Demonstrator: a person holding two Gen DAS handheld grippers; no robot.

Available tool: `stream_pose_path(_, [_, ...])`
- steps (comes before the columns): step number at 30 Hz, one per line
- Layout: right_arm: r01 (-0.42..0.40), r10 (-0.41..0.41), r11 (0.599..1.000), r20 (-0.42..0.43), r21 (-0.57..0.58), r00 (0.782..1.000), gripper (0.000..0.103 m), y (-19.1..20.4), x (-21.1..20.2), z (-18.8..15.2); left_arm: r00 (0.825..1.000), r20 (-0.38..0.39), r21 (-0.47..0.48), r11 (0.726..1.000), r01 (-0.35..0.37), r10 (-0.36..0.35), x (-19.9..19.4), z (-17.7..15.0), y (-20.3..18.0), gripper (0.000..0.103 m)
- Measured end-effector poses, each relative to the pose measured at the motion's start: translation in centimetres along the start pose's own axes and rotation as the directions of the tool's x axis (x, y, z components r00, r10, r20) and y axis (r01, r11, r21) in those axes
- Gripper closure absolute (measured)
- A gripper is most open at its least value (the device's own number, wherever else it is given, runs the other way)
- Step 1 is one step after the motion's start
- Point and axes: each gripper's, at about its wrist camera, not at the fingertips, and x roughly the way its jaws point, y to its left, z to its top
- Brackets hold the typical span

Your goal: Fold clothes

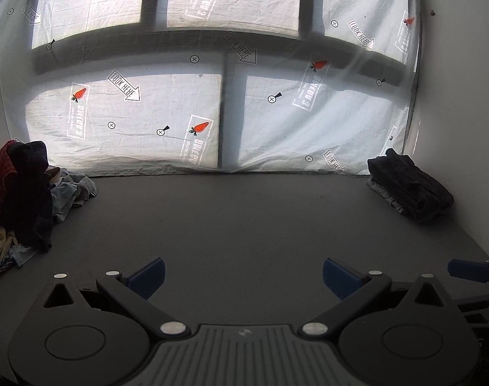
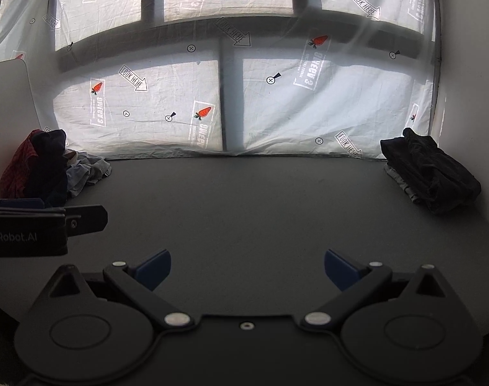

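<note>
I see both tongs, left tongs point(image 1: 242, 278) and right tongs point(image 2: 247, 268), spread wide, holding nothing, above desk point(image 1: 244, 218); clothes pile point(image 1: 22, 193) far left, folded stack point(image 1: 411, 186) far right.

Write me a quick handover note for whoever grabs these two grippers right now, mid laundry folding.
Left gripper: open, empty, hovering over the bare middle of the table.
Right gripper: open, empty, level beside the left one.
Unfolded pile: heaped at the far left corner, with red, dark navy and pale garments tangled together.
Folded stack: far right corner by the wall; a dark garment lies on top of a grey one.
Done: those pieces appear folded.
Left: probably pull the next garment from the pile, spread it mid-table, fold, add to the stack.
</note>
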Motion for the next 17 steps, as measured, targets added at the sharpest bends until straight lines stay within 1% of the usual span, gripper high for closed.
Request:
stream_pose_path(7, [0.001,0.000,1.000,-0.012,0.009,1.000,0.000,1.2,-1.9,-1.8,1.000,-0.021,-0.012,1.000,0.002,-0.002,-1.5,-1.6,0.8,0.000])
stream_pose_path(12, [0.000,0.000,1.000,-0.006,0.005,1.000,0.000,1.8,-2.6,-2.1,1.000,-0.021,-0.007,1.000,0.001,-0.001,-2.3,-2.2,1.1,0.000])
stream_pose_path(17, [-0.006,0.006,1.000,0.005,-0.006,1.000,0.000,2.2,-2.8,-1.9,1.000,-0.007,-0.011,1.000,-0.009,0.009,-2.6,-1.9,1.7,0.000])
